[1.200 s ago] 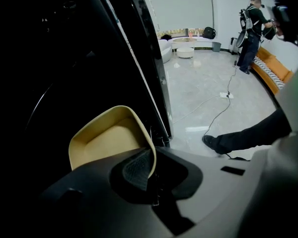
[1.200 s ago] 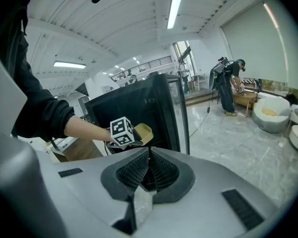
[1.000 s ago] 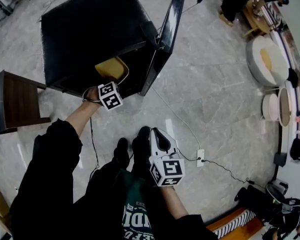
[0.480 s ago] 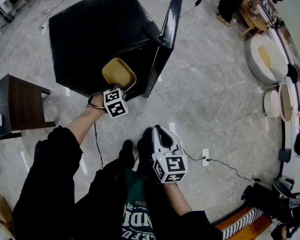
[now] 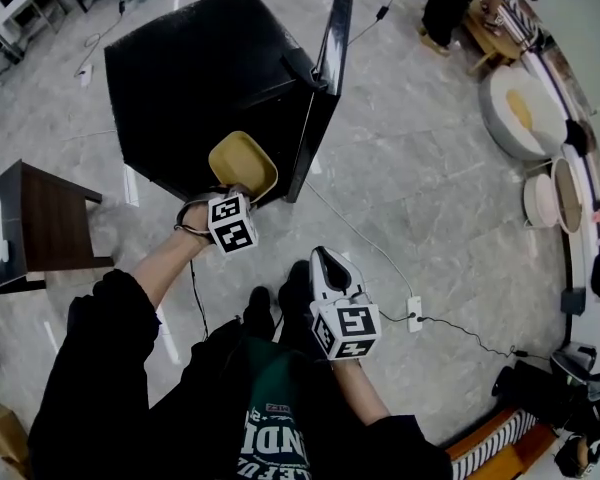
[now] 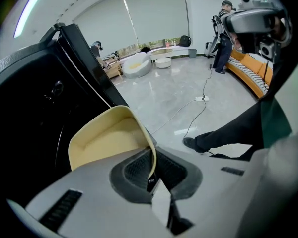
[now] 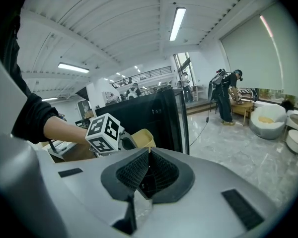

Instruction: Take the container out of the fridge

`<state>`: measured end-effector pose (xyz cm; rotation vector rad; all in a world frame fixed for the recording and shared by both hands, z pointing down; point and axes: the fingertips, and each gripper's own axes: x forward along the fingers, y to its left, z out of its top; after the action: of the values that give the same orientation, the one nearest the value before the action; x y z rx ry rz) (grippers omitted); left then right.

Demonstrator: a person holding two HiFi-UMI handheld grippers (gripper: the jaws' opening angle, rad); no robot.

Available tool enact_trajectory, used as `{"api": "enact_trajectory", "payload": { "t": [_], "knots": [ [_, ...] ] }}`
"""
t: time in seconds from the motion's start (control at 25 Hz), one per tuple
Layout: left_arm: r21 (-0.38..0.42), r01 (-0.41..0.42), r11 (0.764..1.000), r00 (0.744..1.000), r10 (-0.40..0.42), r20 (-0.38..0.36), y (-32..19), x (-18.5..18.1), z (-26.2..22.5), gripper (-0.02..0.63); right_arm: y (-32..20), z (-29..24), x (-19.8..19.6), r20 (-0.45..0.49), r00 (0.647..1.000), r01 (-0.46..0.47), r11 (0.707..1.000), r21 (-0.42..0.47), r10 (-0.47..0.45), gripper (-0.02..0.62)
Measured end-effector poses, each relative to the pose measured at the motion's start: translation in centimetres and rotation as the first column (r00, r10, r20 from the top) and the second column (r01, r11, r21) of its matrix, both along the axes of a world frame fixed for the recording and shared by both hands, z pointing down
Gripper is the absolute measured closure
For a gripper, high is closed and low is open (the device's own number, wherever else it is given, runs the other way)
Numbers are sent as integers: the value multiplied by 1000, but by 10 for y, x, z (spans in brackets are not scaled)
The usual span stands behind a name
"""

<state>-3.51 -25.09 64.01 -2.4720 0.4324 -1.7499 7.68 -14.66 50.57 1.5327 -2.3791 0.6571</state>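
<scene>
Clamped on the yellow container's point(image 5: 242, 161) rim, the left hand-held gripper point(image 5: 236, 194) has pulled it toward six o'clock, just outside the open fridge point(image 5: 200, 68); the right hand-held gripper point(image 5: 325, 266) is closed, empty.

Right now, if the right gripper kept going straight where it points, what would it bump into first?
Most likely the open fridge door, straight ahead of the right gripper, whose jaws are shut and empty. The yellow container sits just left of that line. Depth is unclear, though.
</scene>
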Motion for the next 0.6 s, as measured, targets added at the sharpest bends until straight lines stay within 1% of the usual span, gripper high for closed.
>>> {"api": "enact_trajectory", "payload": {
  "t": [0.36, 0.6],
  "knots": [
    [21, -51, 998, 998, 52, -26, 34, 5, -40, 581, 10, -10, -9, 17, 1000, 13, 999, 44, -14, 558],
    [-9, -55, 998, 998, 54, -27, 65, 1, -52, 581, 12, -9, -11, 6, 1000, 7, 998, 55, -8, 558]
  ]
}}
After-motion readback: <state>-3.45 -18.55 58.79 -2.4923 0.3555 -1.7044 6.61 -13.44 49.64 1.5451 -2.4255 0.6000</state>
